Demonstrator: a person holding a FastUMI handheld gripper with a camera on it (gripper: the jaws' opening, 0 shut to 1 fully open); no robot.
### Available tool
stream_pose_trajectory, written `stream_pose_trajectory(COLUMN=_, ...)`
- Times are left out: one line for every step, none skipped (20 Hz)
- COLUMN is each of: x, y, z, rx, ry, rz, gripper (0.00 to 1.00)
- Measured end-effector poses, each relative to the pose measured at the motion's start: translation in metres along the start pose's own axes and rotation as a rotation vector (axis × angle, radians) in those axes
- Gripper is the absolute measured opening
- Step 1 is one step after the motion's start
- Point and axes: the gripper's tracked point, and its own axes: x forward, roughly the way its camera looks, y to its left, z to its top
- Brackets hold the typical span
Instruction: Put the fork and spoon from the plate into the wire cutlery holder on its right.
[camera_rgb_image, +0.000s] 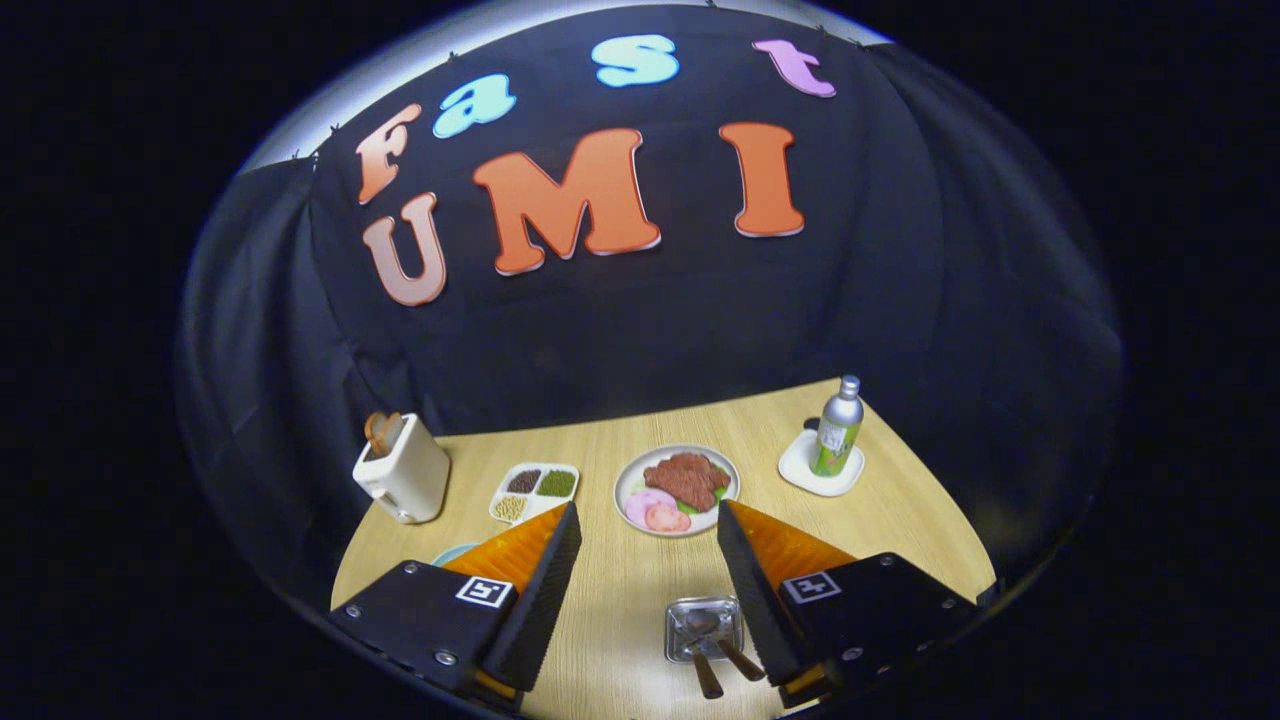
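Your claw (647, 510) is spread wide and holds nothing, and neither finger touches anything. The two fingers run up from the lower left and lower right of the frame with bare counter (620, 590) between them. The task's things sit at the bottom centre. A small metal plate (727, 612) lies between the fingers, close against the inner side of the right one. On it rest the spoon (700, 625) and fork (740, 658), side by side, bowl and head on the metal. Their wooden handles stick out over the near rim towards you, which leaves a free end to pinch, so I judge the handles the natural place to grip. The heads are small and shiny, and I cannot tell fork from spoon with full certainty. The task puts the wire holder right of the plate, and there your right finger and its housing cover the counter, so I cannot tell its exact spot. Beyond the fingertips, in mid-frame, stands a meat dish (626, 478). A bean tray (574, 470) and a toaster (405, 470) are off to its left, and a bottle (838, 425) on a white coaster (797, 466) to its right. All are well apart from the cutlery. With the claw high and this far open, I judge that no pick has started. You will need to come down and narrow onto one handle.
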Motion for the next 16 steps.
stream_pose_trajectory(x=-0.003, y=0.004, z=0.011, rx=-0.012, ry=-0.044, rz=0.005, gripper=0.84)
stream_pose_trajectory(x=-0.006, y=0.009, z=0.023, rx=-0.028, ry=-0.086, rz=0.010, gripper=0.85)
stream_pose_trajectory(x=-0.011, y=0.013, z=0.035, rx=-0.045, ry=-0.129, rz=0.014, gripper=0.86)
stream_pose_trajectory(x=-0.016, y=0.017, z=0.048, rx=-0.061, ry=-0.174, rz=0.014, gripper=0.88)
stream_pose_trajectory(x=-0.022, y=0.022, z=0.061, rx=-0.073, ry=-0.218, rz=0.017, gripper=0.89)
stream_pose_trajectory(x=-0.028, y=0.027, z=0.074, rx=-0.082, ry=-0.264, rz=0.018, gripper=0.90)
stream_pose_trajectory(x=-0.034, y=0.032, z=0.085, rx=-0.090, ry=-0.309, rz=0.020, gripper=0.91)
stream_pose_trajectory(x=-0.040, y=0.036, z=0.097, rx=-0.096, ry=-0.352, rz=0.021, gripper=0.91)
stream_pose_trajectory(x=-0.045, y=0.038, z=0.105, rx=-0.101, ry=-0.386, rz=0.018, gripper=0.91)
stream_pose_trajectory(x=-0.050, y=0.040, z=0.112, rx=-0.108, ry=-0.412, rz=0.014, gripper=0.91)
stream_pose_trajectory(x=-0.054, y=0.040, z=0.115, rx=-0.114, ry=-0.425, rz=0.008, gripper=0.91)
stream_pose_trajectory(x=-0.055, y=0.043, z=0.117, rx=-0.115, ry=-0.428, rz=0.009, gripper=0.91)
stream_pose_trajectory(x=-0.056, y=0.046, z=0.117, rx=-0.112, ry=-0.427, rz=0.015, gripper=0.91)
stream_pose_trajectory(x=-0.057, y=0.048, z=0.117, rx=-0.107, ry=-0.424, rz=0.023, gripper=0.91)
stream_pose_trajectory(x=-0.058, y=0.049, z=0.116, rx=-0.104, ry=-0.420, rz=0.029, gripper=0.91)
stream_pose_trajectory(x=-0.060, y=0.051, z=0.116, rx=-0.103, ry=-0.420, rz=0.032, gripper=0.91)
